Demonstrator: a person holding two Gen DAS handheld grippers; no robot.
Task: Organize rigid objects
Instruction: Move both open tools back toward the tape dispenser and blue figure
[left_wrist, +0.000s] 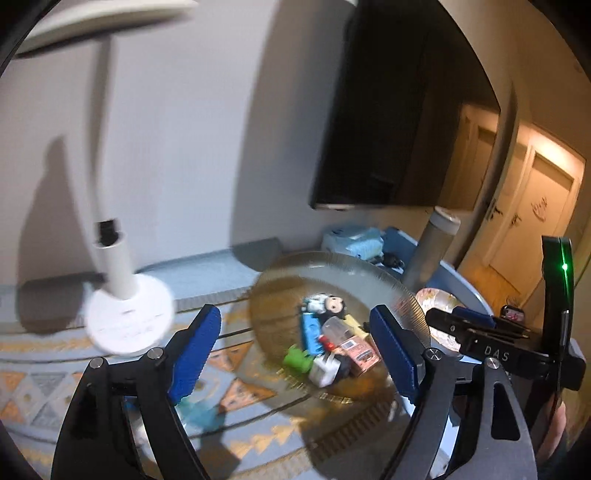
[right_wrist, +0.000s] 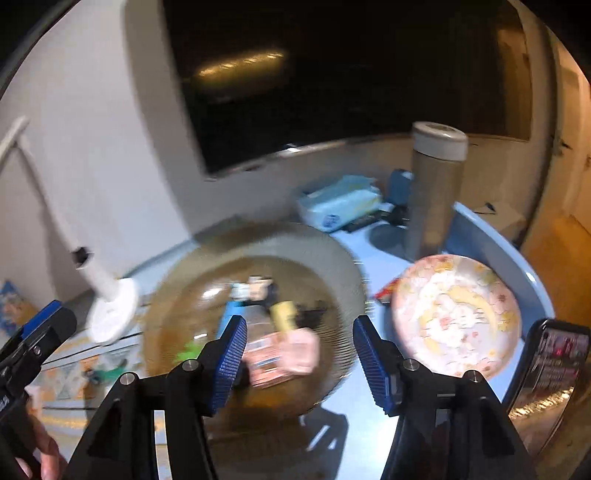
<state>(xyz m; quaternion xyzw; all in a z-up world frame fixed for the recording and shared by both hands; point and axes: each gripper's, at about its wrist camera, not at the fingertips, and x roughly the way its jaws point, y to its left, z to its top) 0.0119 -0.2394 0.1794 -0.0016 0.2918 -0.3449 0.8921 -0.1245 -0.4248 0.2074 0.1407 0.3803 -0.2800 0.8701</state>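
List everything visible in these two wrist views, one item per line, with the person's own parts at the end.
Glass dish: one, amber, ribbed rim, centre of the table.
Small objects: a blurred pile in the dish, including a blue piece, a green piece, a white block, a pink box and a dark-haired figurine.
Floral plate: one, pink and yellow, right of the dish.
Flask: one, grey, upright behind the plate.
Desk lamp: one, white, left of the dish.
Tissue pack: one, pale blue, behind the dish.
Screen: one, black, on the wall.
Left tool: blue pads, open, empty.
Right tool: blue pads, open, empty.
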